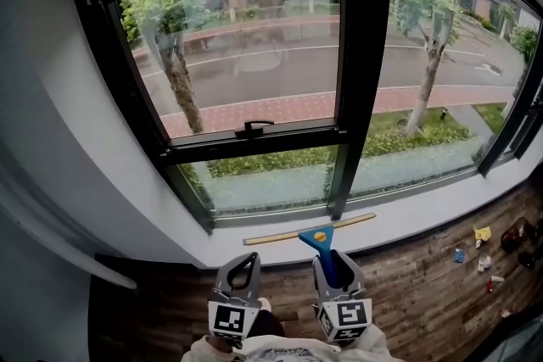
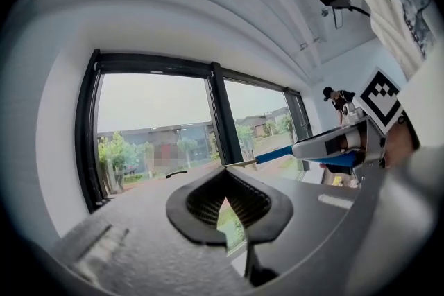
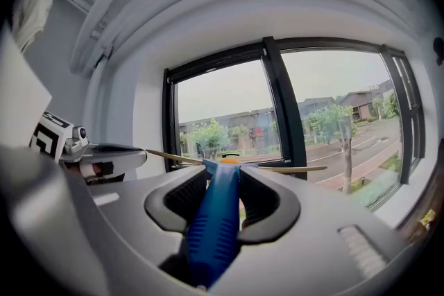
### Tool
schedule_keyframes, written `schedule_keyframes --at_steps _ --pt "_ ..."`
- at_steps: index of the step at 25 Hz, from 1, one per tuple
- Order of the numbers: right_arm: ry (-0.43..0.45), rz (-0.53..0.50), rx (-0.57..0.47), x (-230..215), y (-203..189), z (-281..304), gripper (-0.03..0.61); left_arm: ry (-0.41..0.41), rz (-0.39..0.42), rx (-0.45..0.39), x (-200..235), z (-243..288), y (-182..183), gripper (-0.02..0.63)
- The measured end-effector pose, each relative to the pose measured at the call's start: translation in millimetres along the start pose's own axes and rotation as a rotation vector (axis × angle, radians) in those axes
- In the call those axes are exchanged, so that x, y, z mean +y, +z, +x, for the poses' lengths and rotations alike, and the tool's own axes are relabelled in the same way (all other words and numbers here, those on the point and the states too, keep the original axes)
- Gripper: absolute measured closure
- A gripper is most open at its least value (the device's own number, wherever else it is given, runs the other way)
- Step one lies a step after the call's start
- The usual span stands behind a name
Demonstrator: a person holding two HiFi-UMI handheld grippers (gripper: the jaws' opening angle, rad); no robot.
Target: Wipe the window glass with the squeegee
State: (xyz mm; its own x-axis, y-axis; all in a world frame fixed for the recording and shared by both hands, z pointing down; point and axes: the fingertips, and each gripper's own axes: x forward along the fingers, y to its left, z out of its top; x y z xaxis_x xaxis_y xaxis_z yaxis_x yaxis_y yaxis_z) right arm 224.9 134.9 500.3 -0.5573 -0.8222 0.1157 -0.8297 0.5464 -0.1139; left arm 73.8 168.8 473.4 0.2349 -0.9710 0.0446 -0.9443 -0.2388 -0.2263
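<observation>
The squeegee (image 1: 316, 232) has a blue handle and a long pale blade, and is held level just in front of the white sill (image 1: 407, 214). My right gripper (image 1: 330, 258) is shut on the blue handle (image 3: 215, 218), and the blade (image 3: 288, 168) runs crosswise beyond the jaws. My left gripper (image 1: 251, 258) hangs beside it on the left, shut on nothing, with its pads (image 2: 208, 199) meeting at the tips. The window glass (image 1: 246, 47) sits in a black frame, with a smaller lower pane (image 1: 263, 180) just above the blade.
A black window handle (image 1: 254, 128) sits on the crossbar, and a thick black mullion (image 1: 361, 55) divides the panes. A white wall (image 1: 93, 148) closes the left side. Small items (image 1: 482, 236) lie on the wooden floor at the right.
</observation>
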Motion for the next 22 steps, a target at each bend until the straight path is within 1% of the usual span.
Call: schedule_keyframes --at_steps 2,3,8,11,14,18,20,22 --pt "0.001 -0.001 0.006 -2 -7 19 0.428 -0.001 0.055 -0.011 7 12 -2 0.615" --pt "0.003 -0.001 0.014 -2 -10 30 0.428 -0.003 0.059 -0.012 12 20 -6 0.615" --pt "-0.005 -0.022 0.054 -4 -19 107 0.428 -0.025 -0.005 0.009 60 80 -52 0.615" --pt "-0.017 -0.031 0.079 -3 -16 168 0.428 -0.039 -0.04 0.021 103 124 -66 0.615" --pt "-0.024 -0.052 0.057 4 7 234 0.428 -0.041 -0.058 -0.001 158 162 -62 0.615" --pt "-0.072 -0.071 -0.047 17 47 305 0.428 -0.055 -0.054 -0.015 228 202 -63 0.615" --pt "-0.076 -0.077 -0.079 21 63 330 0.428 -0.049 -0.05 -0.022 253 220 -61 0.615" --pt "-0.076 -0.086 -0.083 20 71 345 0.428 -0.04 -0.074 -0.027 269 234 -57 0.615"
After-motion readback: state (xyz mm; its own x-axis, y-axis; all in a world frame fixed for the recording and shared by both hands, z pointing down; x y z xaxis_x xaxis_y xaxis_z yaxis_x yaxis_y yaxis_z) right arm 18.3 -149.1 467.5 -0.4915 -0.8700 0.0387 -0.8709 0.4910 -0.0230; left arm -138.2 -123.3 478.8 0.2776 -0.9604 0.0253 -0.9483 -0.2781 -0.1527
